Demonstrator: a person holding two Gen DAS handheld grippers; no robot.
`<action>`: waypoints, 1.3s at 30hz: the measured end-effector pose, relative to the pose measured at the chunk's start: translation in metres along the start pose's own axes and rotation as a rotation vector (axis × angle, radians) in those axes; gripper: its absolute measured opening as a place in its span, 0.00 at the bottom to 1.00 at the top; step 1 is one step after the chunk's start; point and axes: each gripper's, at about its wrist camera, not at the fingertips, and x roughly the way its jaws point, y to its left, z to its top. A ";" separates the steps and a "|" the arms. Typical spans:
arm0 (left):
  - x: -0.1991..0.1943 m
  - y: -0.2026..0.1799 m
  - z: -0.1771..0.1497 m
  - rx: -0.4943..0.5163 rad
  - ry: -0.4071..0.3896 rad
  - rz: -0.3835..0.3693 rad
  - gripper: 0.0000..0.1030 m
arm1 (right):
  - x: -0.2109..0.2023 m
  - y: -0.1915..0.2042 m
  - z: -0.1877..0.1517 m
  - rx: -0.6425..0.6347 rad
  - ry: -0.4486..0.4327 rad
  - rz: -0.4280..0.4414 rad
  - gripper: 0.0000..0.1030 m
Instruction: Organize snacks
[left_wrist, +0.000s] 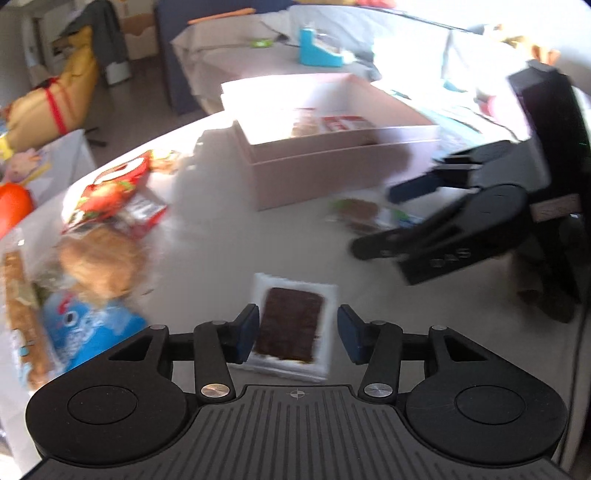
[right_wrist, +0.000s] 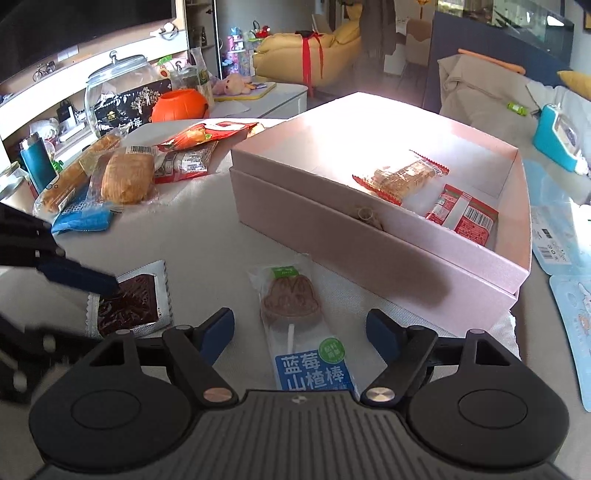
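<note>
A dark brown snack slab in a clear-and-silver packet (left_wrist: 291, 325) lies flat on the table between the fingers of my left gripper (left_wrist: 297, 332). The jaws stand open on either side of it, and the pads do not press it. In the right wrist view one left finger (right_wrist: 81, 277) hovers over the same packet (right_wrist: 129, 302). My right gripper (right_wrist: 299, 332) is open astride a blueberry hawthorn lollipop packet (right_wrist: 295, 325) without touching it. An open pink box (right_wrist: 332, 236) behind it holds a nut bar (right_wrist: 402, 177) and a red packet (right_wrist: 461, 216).
Several bread and red snack packets (right_wrist: 122, 173) are piled at the table's far left. An orange pumpkin bucket (right_wrist: 180, 105) and a glass jar (right_wrist: 118, 85) stand behind them. Light blue packs (right_wrist: 554, 236) lie right of the box. A sofa is beyond.
</note>
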 end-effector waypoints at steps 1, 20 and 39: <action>0.002 0.003 0.001 -0.012 0.007 0.008 0.49 | 0.000 0.000 0.000 0.001 0.000 0.000 0.77; 0.008 0.000 -0.002 -0.040 -0.041 -0.036 0.42 | -0.023 0.009 0.005 -0.009 -0.004 0.065 0.35; 0.004 0.066 0.146 -0.368 -0.330 -0.183 0.41 | -0.114 -0.061 0.147 0.075 -0.309 -0.193 0.83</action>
